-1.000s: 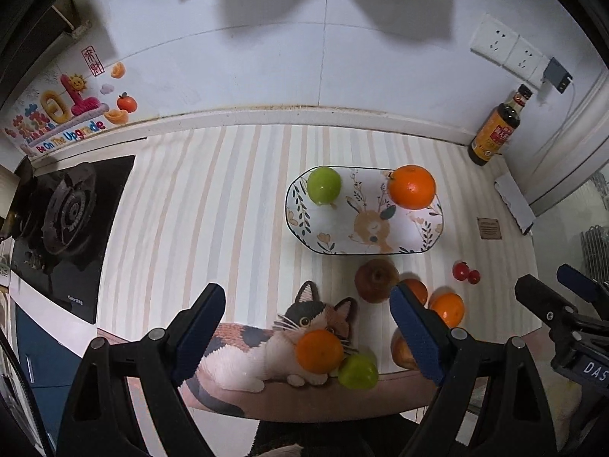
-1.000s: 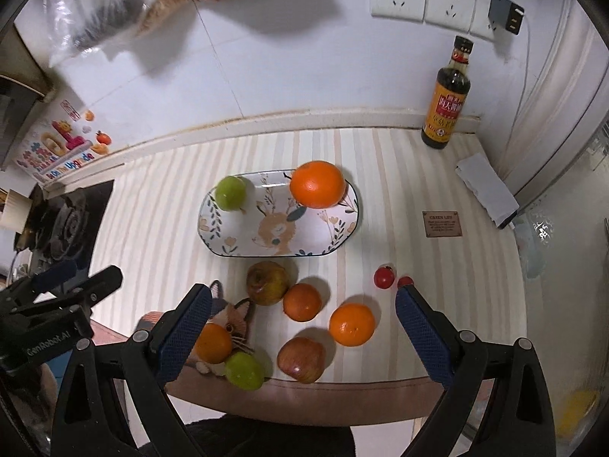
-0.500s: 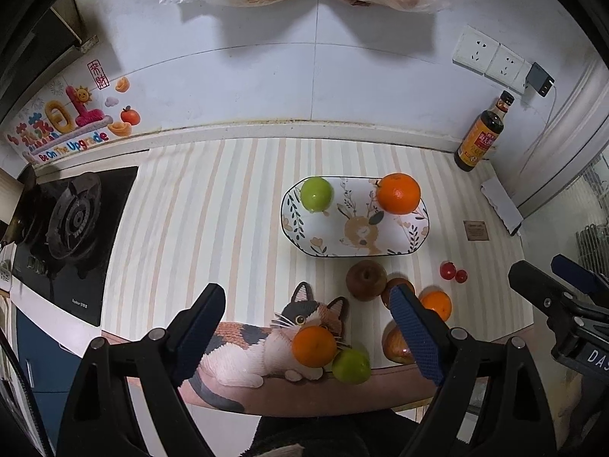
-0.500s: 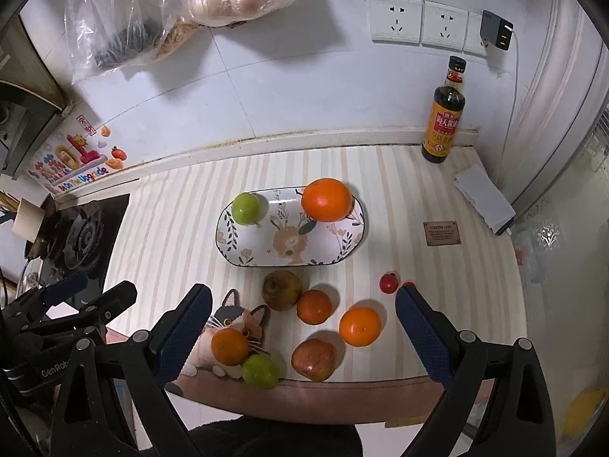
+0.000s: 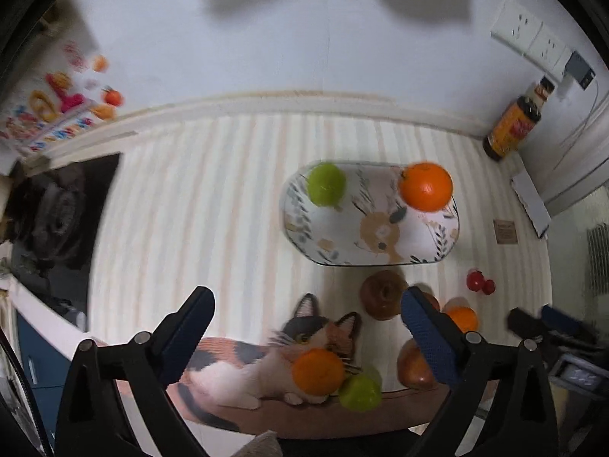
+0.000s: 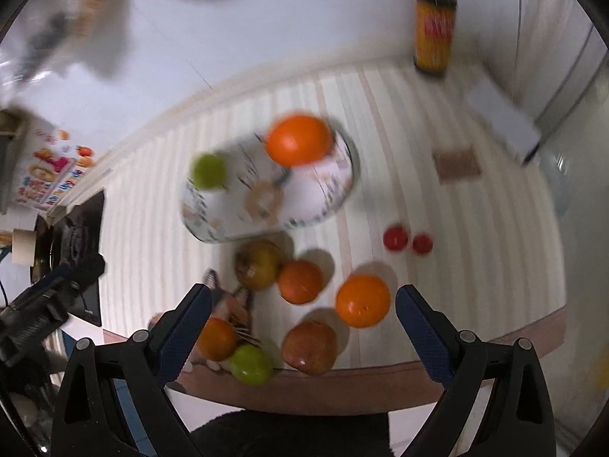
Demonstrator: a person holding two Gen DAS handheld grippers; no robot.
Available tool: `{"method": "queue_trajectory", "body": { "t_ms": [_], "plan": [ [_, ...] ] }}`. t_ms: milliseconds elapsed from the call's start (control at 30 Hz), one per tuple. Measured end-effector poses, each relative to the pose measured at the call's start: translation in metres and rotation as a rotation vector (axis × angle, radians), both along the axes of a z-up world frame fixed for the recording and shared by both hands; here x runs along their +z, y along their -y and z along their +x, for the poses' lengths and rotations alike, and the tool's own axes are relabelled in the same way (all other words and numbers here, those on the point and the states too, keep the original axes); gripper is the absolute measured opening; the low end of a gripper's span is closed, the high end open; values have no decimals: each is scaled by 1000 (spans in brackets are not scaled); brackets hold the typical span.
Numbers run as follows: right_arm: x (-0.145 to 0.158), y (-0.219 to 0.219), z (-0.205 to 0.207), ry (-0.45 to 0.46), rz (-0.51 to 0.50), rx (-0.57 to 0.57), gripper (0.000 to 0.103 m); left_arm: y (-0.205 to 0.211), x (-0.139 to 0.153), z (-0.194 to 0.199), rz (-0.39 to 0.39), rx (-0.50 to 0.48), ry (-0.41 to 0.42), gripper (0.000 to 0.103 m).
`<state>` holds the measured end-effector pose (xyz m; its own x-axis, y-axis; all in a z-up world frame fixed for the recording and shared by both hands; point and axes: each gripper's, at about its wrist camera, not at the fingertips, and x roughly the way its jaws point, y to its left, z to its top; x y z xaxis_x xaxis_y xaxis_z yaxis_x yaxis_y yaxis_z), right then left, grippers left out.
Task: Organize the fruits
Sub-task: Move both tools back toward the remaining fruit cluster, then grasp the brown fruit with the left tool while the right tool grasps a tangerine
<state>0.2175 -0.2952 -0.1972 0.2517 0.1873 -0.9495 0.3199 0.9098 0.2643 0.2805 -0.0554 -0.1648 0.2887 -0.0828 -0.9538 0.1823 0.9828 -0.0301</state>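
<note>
Step in hand, by my judgement: approach for the next pick. Neither tool holds anything. My left tool point(image 5: 304, 312) stands with its jaws wide apart, and my right tool point(image 6: 300, 312) likewise, jaws apart and empty.

The plate point(image 6: 327, 205), centre of the right view, carries one green apple point(image 6: 208, 170) and one large orange point(image 6: 298, 139). Loose fruit lies on the striped surface point(image 6: 475, 266) below the plate: a brownish apple point(image 6: 257, 264) touching a small orange point(image 6: 300, 281), a second orange point(image 6: 362, 300) just beside, and a red apple point(image 6: 309, 347) nearest the edge. Two small red fruits point(image 6: 407, 239) sit well apart, right of centre.

This cluster falls between my right tool's jaws in the frame, lower centre. The right view is blurred, so clearance above the fruit cannot be told.

Next move calls for picking one fruit, closing squarely across it, and avoiding a nudge to its touching neighbours.
</note>
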Motion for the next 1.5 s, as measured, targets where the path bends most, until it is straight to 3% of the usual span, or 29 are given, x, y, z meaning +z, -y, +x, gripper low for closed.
{"method": "queue_trajectory", "body": {
  "t_ms": [267,400,533,600,633,700,833,1067,1233,1500],
  "plan": [
    [-103,32,-6,-169,114,-97,98,48,-84,27,-45,-82,-258,100],
    [-128,39,-13,-198,159,-142,88,70,-128,35,-72,-86,-407,100],
    [-146,42,-17,-217,191,-165,86,84,-155,35,-72,-95,-479,100],
    [-153,42,-16,-220,209,-170,82,88,-162,36,-77,-97,-479,92],
    [-155,41,-16,-222,212,-172,80,90,-165,35,-81,-95,-477,79],
    [-160,40,-15,-223,230,-173,77,90,-171,34,-94,-90,-484,65],
    [-164,38,-13,-231,207,-157,68,88,-168,30,-94,-93,-451,64],
    [-163,32,-9,-245,168,-98,67,57,-163,7,6,-102,-414,64],
    [-163,24,0,-245,129,-52,68,47,-165,3,-31,-76,-409,64],
    [-169,23,-2,-268,169,-49,66,36,-164,14,-49,-56,-396,64]
  ]
}}
